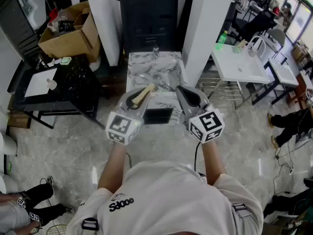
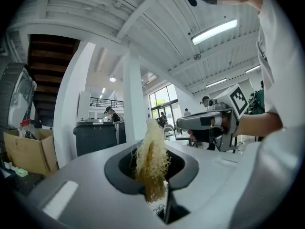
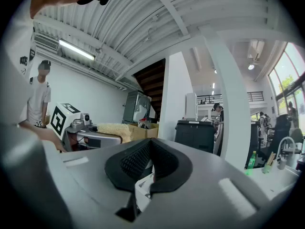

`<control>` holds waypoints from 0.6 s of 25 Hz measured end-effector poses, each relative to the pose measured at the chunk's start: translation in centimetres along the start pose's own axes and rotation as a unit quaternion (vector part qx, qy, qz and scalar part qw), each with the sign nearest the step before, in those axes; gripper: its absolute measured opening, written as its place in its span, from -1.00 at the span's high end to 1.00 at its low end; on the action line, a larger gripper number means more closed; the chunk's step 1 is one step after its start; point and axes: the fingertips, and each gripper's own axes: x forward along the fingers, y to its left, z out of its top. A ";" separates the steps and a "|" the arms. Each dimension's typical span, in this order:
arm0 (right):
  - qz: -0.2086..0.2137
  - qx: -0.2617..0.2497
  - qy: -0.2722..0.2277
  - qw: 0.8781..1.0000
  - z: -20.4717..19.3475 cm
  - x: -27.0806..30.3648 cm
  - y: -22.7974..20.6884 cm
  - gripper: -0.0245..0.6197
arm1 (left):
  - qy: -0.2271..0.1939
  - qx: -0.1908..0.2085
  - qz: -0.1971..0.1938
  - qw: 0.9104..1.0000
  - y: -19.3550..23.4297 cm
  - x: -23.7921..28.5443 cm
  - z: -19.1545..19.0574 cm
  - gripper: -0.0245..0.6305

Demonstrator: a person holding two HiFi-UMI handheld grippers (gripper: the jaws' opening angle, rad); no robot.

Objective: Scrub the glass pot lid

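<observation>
Left gripper [image 2: 152, 173]: clamped on fibrous scrubber [image 2: 151, 149]; right gripper [image 3: 148, 166]: jaws together, empty; lid indiscernible on marble counter [image 1: 142, 62]

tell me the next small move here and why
Probably tip the left hand-held gripper down toward the marble counter. It grips the fibrous scrubber, but both gripper views face the ceiling, held above what looks like the glass lid. The right hand-held gripper is shut on nothing.
</observation>
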 end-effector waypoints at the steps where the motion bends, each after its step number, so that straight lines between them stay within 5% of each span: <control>1: -0.003 0.001 -0.001 1.000 -0.1 0.1 -0.1 0.92 | -0.001 0.000 0.000 1.000 0.1 0.0 0.0 0.74; 15: -0.004 0.052 -0.016 0.998 -2.1 -0.9 -2.5 0.91 | 0.011 -0.009 0.007 1.000 -1.2 1.4 -1.5 0.74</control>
